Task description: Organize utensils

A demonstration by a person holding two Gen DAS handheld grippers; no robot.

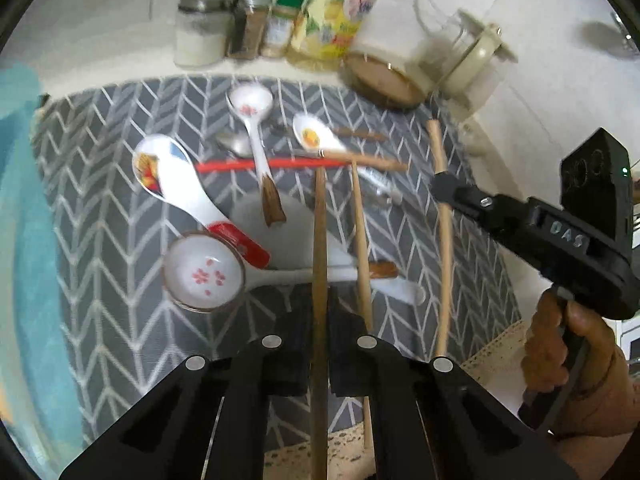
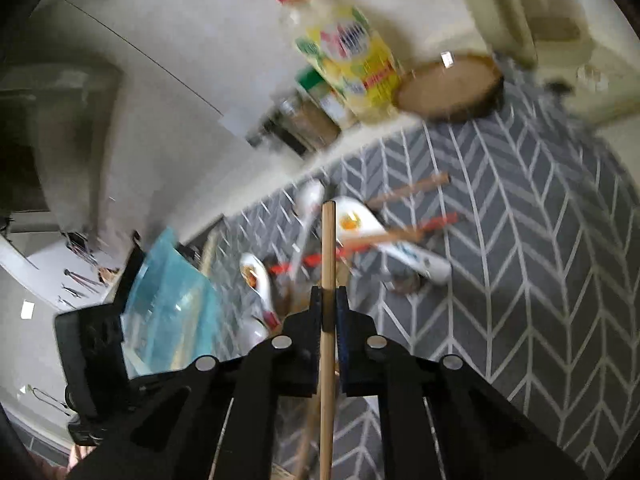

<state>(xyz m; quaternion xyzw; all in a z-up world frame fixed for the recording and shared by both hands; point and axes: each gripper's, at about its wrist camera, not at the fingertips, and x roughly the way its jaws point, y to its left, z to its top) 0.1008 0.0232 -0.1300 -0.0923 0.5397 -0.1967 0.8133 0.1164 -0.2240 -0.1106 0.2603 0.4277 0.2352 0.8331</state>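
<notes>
My left gripper (image 1: 319, 320) is shut on a dark wooden chopstick (image 1: 319, 240) and holds it over the grey chevron mat (image 1: 100, 200). My right gripper (image 2: 329, 300) is shut on a pale wooden chopstick (image 2: 328, 248); it also shows in the left wrist view (image 1: 442, 188) at the right, clamping that chopstick (image 1: 444, 240). Another pale chopstick (image 1: 362, 240) lies on the mat beside the dark one. Several ceramic spoons lie on the mat: a cherry-blossom spoon (image 1: 204, 276), a red-handled spoon (image 1: 172, 176) and a small floral spoon (image 1: 252, 108). A red chopstick (image 1: 260, 165) lies crosswise.
Spice jars (image 1: 200, 32) and a yellow-labelled bottle (image 1: 332, 16) stand behind the mat, next to a wooden disc (image 1: 380, 80). A blue container (image 2: 172, 304) sits at the mat's left side. A metal spoon (image 1: 236, 144) lies under the floral spoon.
</notes>
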